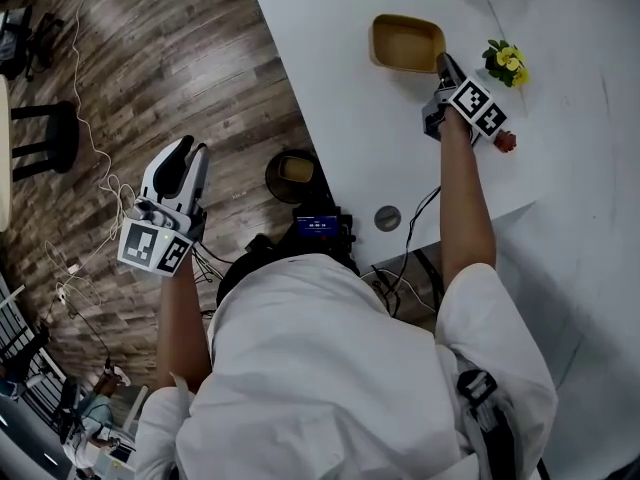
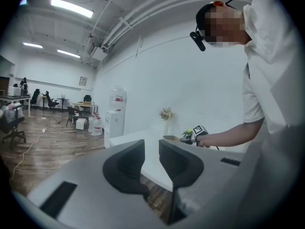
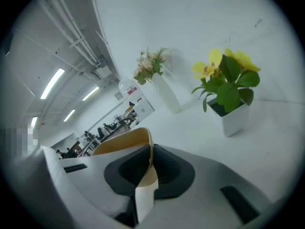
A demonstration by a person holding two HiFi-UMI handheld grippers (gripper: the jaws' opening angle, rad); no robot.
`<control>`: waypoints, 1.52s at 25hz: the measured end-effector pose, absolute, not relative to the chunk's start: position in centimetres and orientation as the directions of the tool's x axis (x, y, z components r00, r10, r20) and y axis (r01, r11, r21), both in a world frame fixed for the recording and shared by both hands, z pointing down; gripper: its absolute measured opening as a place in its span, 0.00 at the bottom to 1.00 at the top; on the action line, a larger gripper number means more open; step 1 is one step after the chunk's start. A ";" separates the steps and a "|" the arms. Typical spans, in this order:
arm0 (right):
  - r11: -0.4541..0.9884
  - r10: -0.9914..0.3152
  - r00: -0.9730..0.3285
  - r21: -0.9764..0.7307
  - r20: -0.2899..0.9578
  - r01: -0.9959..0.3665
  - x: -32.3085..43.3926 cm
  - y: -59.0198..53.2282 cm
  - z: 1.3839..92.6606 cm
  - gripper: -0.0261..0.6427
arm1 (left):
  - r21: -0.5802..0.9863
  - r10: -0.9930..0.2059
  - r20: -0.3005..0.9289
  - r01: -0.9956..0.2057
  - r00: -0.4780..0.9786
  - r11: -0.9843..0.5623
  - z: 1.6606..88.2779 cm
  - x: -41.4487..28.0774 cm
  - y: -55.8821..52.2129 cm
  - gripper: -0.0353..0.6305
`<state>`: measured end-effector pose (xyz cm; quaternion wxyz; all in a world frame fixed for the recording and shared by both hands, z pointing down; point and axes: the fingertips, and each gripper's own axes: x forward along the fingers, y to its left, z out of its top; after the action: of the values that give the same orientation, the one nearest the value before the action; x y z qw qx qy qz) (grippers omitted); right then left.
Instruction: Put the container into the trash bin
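- Two jaws of the left gripper (image 2: 151, 157) stand slightly apart, empty, over the wood floor (image 1: 170, 58).
- The trash bin (image 1: 290, 176) sits on the floor by the table (image 1: 340, 98) edge.
- The right gripper (image 3: 150, 166) is clamped on the rim of the tan container (image 1: 405, 43) on the table.
- A potted yellow flower (image 3: 228, 87) stands just beyond.

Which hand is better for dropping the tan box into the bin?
The right. The right gripper is shut on the rim of the container on the table; the left gripper hangs open and empty over the floor.
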<state>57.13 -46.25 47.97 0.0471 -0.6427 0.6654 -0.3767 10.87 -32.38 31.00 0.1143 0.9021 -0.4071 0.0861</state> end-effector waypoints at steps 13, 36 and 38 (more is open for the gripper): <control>0.059 -0.984 -0.140 -0.553 0.107 -0.831 48.7 -35.0 32.7 0.11 | 0.085 -0.708 0.055 -0.710 0.704 -0.699 26.3 4.6 -26.5 0.20; 0.184 -0.972 -0.229 -0.437 0.053 -0.881 18.2 -12.9 28.7 0.11 | 0.119 -0.736 -0.063 -0.727 0.674 -0.676 28.3 -18.5 -12.9 0.20; 0.193 -0.965 -0.251 -0.434 0.081 -0.880 17.1 -12.4 30.8 0.11 | 0.138 -0.731 -0.041 -0.721 0.681 -0.679 30.2 -18.3 -12.7 0.20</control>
<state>17.06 -12.44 30.81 0.1049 -0.6028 0.7651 -0.2007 -18.31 -12.73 30.24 0.0555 0.9151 -0.3967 -0.0463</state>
